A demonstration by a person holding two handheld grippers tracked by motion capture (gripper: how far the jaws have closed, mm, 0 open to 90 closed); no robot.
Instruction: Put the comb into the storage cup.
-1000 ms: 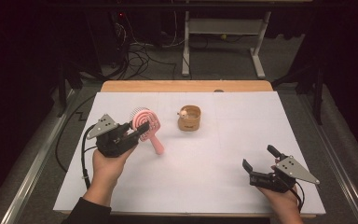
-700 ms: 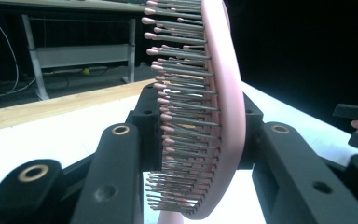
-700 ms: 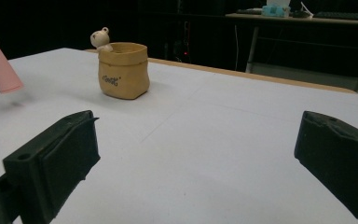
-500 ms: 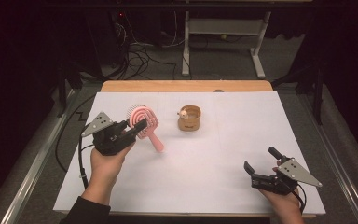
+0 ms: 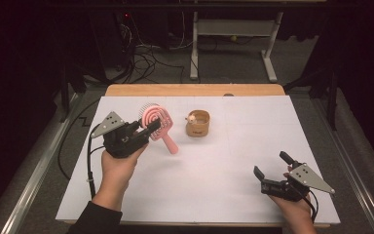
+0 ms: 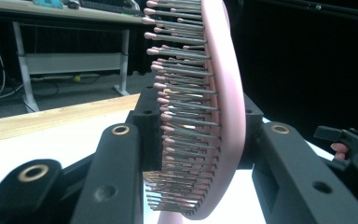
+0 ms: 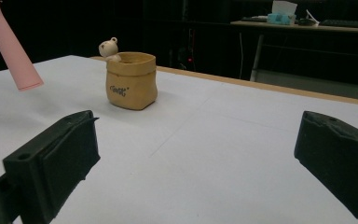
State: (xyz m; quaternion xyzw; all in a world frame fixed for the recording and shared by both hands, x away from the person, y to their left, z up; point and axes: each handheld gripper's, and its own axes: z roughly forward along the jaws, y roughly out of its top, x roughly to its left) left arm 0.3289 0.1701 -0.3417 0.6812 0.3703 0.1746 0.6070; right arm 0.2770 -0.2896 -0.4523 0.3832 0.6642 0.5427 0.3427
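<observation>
White sheeting covers the table (image 5: 209, 190) in front of me, and a strip of bare wood shows along its far edge. Nearest to me, low on my right, my right hand (image 5: 296, 209) holds the right gripper (image 5: 271, 171) just above the sheet, close to the near edge. Its jaws stand wide apart with nothing between them; in the right gripper view they rise at the two lower corners, with the white surface lying bare between.

Farther forward on my left, my left hand (image 5: 119, 163) carries the left gripper (image 5: 145, 130), lifted off the table. Its jaws are clamped on the head of the pink hairbrush (image 5: 157, 118). In the left gripper view the brush head (image 6: 205, 107) stands on edge between the two black jaws, its rows of pink-tipped bristles pointing toward the left of that view and its smooth pink back toward the right. From the high view the handle (image 5: 168, 142) slants down and to the right from the head, its end hanging above the sheet; the same handle end (image 7: 18, 60) shows at the upper left of the right gripper view, clear of the table.

Just beyond and to the right of the brush sits a small tan pot (image 5: 197, 123), shaped like a sack, with a little bear figure (image 7: 108, 48) at its rim. It stands upright on the sheet, near the brush handle but apart from it, and well apart from my right gripper.

Past the table's far edge lie a dark floor, loose cables (image 5: 148, 53) and the white legs of a desk frame (image 5: 233, 39).
</observation>
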